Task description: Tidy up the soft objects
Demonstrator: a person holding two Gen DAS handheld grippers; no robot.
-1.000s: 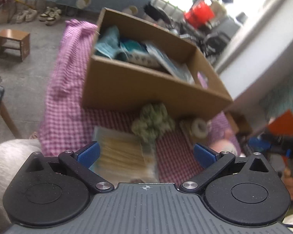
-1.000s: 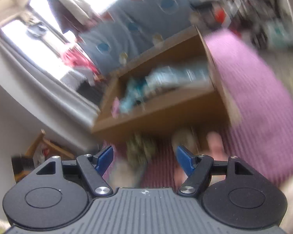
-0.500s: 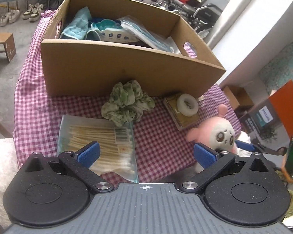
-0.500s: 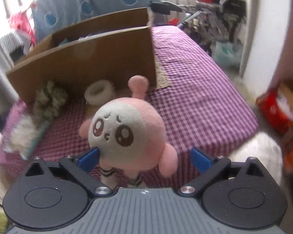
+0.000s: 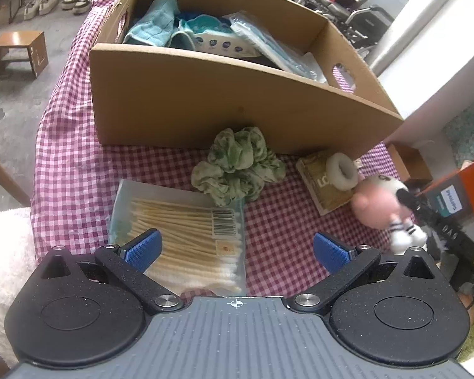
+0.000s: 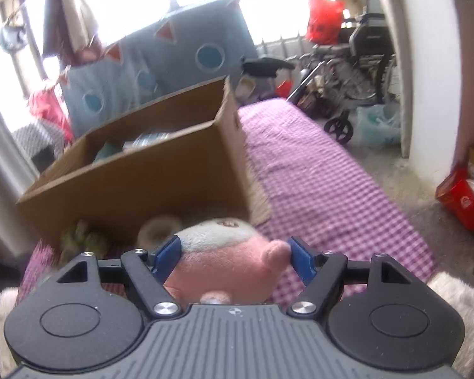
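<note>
Right tool, jaws closing around the pink plush toy at the counter's right edge, before the cardboard box. Grip sits low and off-centre; the toy may squirm free. Left tool open, empty.

Matt cardboard box, fuzzy plush toy, woven checked cloth.
</note>
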